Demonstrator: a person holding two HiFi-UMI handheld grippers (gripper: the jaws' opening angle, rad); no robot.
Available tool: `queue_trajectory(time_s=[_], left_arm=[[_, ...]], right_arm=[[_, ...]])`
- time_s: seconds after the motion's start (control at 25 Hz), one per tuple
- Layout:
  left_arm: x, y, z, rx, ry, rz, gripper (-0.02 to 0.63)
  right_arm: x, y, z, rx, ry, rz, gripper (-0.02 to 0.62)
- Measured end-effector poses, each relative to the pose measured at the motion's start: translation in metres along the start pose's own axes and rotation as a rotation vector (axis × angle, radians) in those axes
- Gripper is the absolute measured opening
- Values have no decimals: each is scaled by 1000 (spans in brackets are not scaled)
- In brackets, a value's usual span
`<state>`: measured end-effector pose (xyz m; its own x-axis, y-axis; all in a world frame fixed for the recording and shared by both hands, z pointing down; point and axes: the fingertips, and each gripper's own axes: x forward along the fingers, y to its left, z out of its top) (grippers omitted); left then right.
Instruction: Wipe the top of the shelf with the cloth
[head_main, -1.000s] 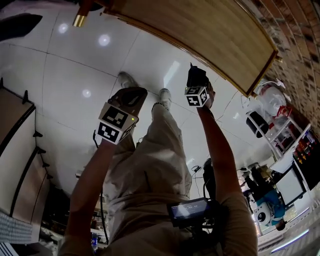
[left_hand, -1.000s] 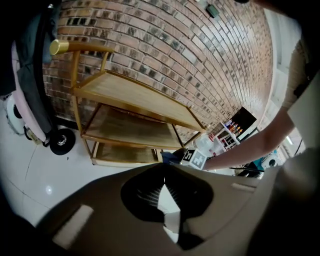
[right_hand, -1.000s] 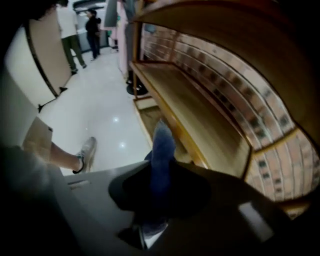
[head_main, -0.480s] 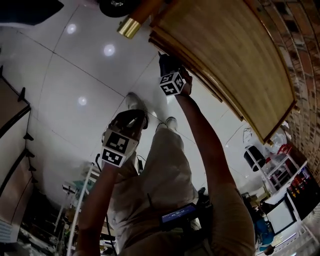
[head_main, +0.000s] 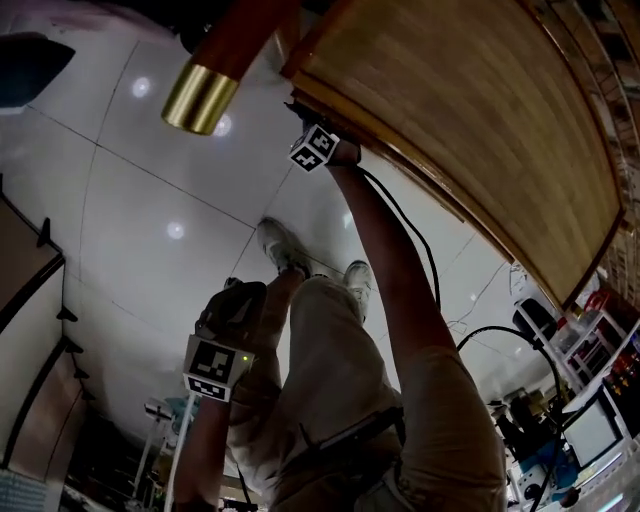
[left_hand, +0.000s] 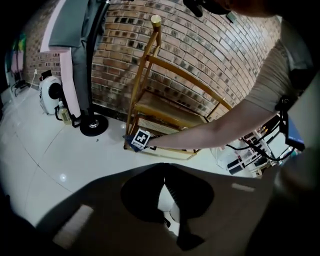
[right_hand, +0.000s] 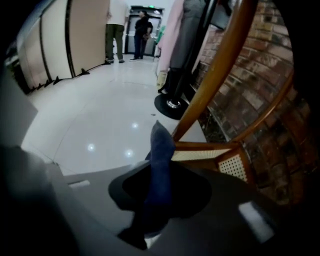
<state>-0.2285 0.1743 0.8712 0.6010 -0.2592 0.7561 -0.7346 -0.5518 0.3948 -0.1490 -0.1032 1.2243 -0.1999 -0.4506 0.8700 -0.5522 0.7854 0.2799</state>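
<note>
Grips the dark blue cloth (right_hand: 162, 142) in the right hand-held gripper (right_hand: 160, 177), low beside the wooden shelf (right_hand: 207, 154), near its cane tier, with the contact buried under fabric. Holds the left hand-held gripper (left_hand: 164, 182) clenched, empty, above white floor (left_hand: 75, 155). Crops the shelf's top in head view.

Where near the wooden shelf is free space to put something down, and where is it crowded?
The wooden shelf top is bare. The white floor between it and the round black base is open. Crowded: beyond its far end, cables and a white rack.
</note>
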Motion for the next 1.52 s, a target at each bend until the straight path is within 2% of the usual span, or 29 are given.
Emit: queue_trajectory(time_s=[0.12, 0.28, 0.64, 1.0, 1.08, 1.2, 1.24, 1.32, 1.44, 1.52], left_arm=[[10, -8, 6, 8, -3, -28, 5], [10, -22, 27, 54, -12, -66, 5], [17, -61, 51, 146, 6, -148, 5], [32, -95, 60, 208, 49, -178, 5], [33, -100, 60, 205, 65, -180, 5], [26, -111, 60, 254, 86, -198, 5], [23, -114, 65, 263, 85, -198, 5], [15, -125, 77, 263, 81, -200, 5], [-7, -153, 100, 253, 87, -227, 5], [-26, -173, 130, 277, 80, -246, 5]], right_arm=[[-8, 0, -28, -29, 11, -9, 77], [-37, 2, -98, 57, 75, 36, 78], [-122, -2, -294, 105, 271, -39, 80], [-175, -6, -419, 134, 414, -84, 80], [-199, -13, -450, 195, 511, -117, 79], [-245, -5, -509, 357, 724, -128, 72], [-257, 1, -517, 401, 753, -120, 72], [-275, 16, -500, 461, 713, -83, 72], [-315, 55, -434, 518, 572, 4, 72], [-343, 71, -385, 538, 477, 77, 72]])
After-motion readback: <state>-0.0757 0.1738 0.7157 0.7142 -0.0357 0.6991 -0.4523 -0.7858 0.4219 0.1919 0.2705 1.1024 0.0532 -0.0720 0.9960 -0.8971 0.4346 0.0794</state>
